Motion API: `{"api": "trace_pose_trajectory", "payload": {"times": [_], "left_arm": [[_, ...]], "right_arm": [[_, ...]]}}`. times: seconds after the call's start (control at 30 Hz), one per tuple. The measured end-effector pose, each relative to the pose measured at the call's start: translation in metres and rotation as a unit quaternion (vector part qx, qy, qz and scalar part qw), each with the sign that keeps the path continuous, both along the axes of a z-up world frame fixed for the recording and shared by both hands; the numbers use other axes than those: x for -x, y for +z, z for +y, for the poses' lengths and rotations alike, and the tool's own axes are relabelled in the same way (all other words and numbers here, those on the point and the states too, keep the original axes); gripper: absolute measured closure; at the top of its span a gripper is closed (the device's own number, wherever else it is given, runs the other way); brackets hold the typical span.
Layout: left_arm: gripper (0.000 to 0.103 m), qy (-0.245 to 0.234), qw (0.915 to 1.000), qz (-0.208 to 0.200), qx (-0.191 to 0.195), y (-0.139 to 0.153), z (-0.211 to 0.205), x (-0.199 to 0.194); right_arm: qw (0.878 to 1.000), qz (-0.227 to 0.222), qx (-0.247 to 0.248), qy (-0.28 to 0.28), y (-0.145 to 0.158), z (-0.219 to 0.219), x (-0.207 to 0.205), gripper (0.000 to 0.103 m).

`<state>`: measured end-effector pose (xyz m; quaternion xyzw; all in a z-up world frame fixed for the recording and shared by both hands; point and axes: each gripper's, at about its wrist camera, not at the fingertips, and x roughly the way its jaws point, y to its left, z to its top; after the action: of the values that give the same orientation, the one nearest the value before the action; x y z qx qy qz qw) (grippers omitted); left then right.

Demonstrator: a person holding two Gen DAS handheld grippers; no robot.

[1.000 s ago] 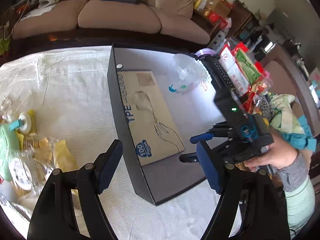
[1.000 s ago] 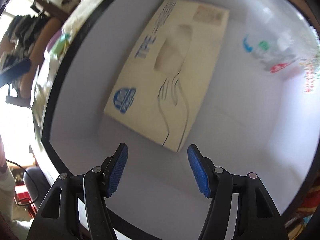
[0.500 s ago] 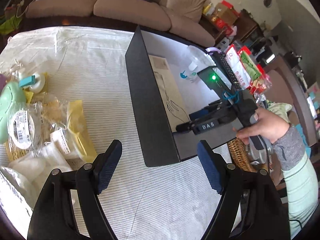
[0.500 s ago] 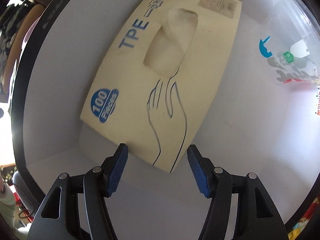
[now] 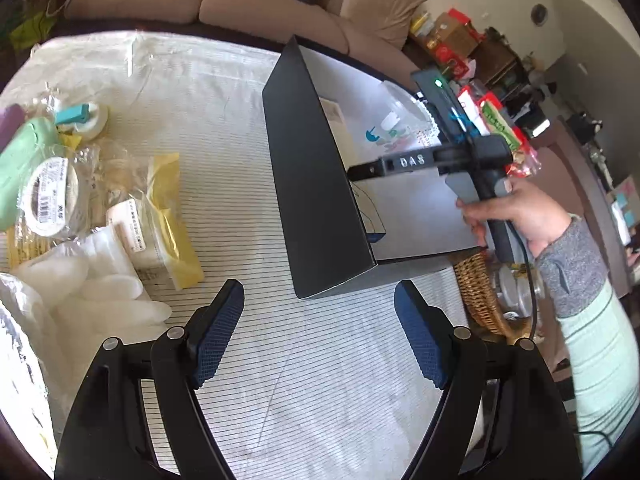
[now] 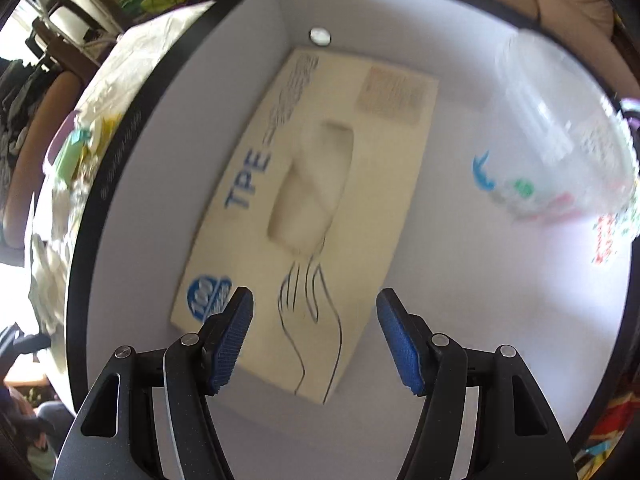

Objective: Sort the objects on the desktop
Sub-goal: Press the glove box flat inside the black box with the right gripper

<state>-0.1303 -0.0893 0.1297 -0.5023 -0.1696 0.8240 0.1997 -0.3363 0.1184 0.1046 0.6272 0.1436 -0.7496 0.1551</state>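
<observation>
Lying under right tongs (image 6: 314,336): glove box (image 6: 320,208).

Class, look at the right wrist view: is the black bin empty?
No. The black bin holds a glove box marked TPE and a clear plastic bag beside it.

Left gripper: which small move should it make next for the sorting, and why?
Probably swing the left gripper toward the pile at its left, perhaps the yellow packet. Its jaws are open and empty over bare tablecloth, while the glove box and a clear plastic bag already lie in the black box, where the right gripper hangs empty.
</observation>
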Motion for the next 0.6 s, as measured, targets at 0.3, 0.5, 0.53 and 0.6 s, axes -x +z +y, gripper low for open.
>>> {"api": "trace_pose_trajectory", "payload": {"times": [0.3, 0.5, 0.53, 0.6], "left_arm": [[0.021, 0.001, 0.9967, 0.061, 0.055, 0.013, 0.018, -0.009], [0.021, -0.009, 0.9969, 0.056, 0.056, 0.005, 0.018, -0.008], [0.021, -0.009, 0.9968, 0.056, 0.056, 0.005, 0.017, -0.007], [0.021, -0.013, 0.9973, 0.054, 0.048, 0.005, 0.018, -0.006]], "right_arm": [[0.996, 0.012, -0.029, -0.08, -0.019, -0.018, 0.028, 0.033], [0.989, 0.019, -0.1, -0.104, -0.018, -0.021, 0.029, 0.034], [0.99, 0.011, -0.093, -0.109, -0.021, -0.017, 0.03, 0.034], [0.988, 0.005, -0.086, -0.124, -0.024, -0.013, 0.03, 0.035]]}}
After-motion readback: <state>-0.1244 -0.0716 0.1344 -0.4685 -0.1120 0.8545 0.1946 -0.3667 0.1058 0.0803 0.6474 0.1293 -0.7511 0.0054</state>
